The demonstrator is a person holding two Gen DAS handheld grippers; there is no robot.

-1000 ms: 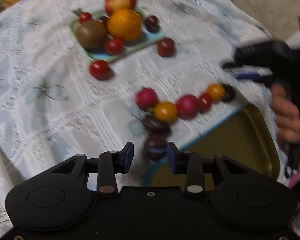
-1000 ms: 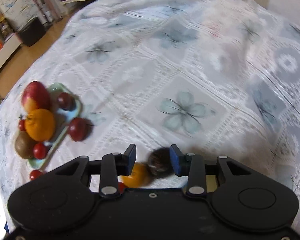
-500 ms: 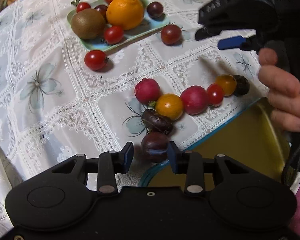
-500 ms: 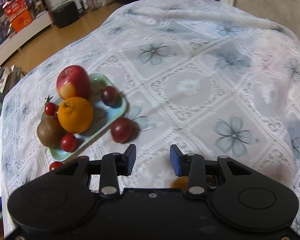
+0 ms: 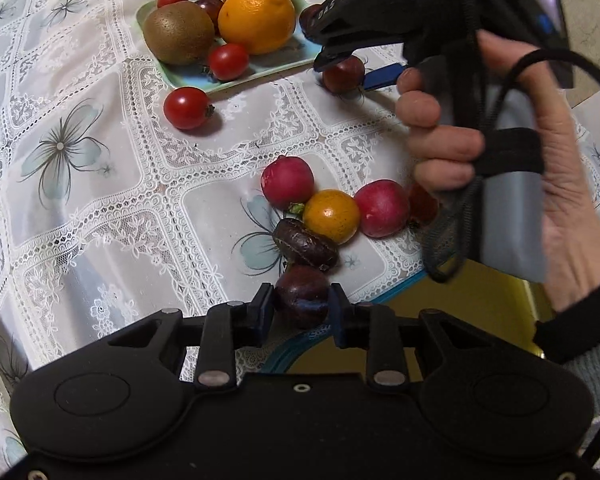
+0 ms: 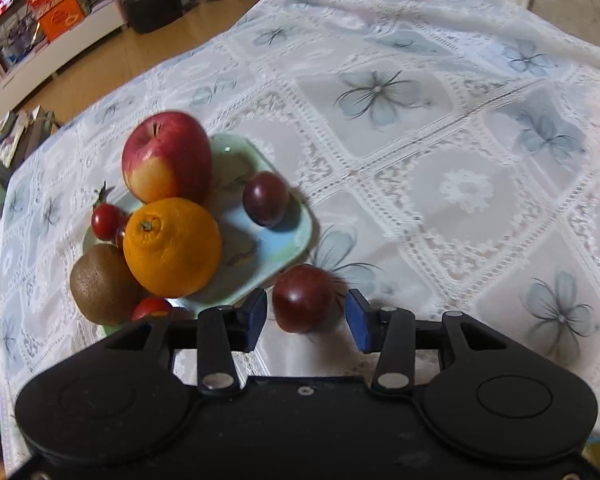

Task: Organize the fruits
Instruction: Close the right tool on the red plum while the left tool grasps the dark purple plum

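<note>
My left gripper (image 5: 300,304) is shut on a dark purple plum (image 5: 302,292) at the edge of a gold tray (image 5: 480,304). Just beyond it lie a wrinkled dark fruit (image 5: 306,244), an orange tomato (image 5: 331,215) and two red fruits (image 5: 287,182). My right gripper (image 6: 306,314) hangs over a dark red plum (image 6: 304,296) beside the pale green plate (image 6: 284,240). Its jaws are opening, and the plum sits between them untouched. The plate holds an apple (image 6: 166,160), an orange (image 6: 172,246), a kiwi (image 6: 100,284), small tomatoes and another plum (image 6: 266,199).
A loose red tomato (image 5: 187,107) lies on the lace tablecloth (image 5: 80,200) just in front of the plate. A person's hand (image 5: 540,184) with the right gripper reaches over the fruit cluster. Wooden floor and shelves (image 6: 60,20) show past the table's far left edge.
The left jaws have closed onto the dark purple plum. The right gripper has travelled to the plate and come down around the dark red plum, its jaws now wider.
</note>
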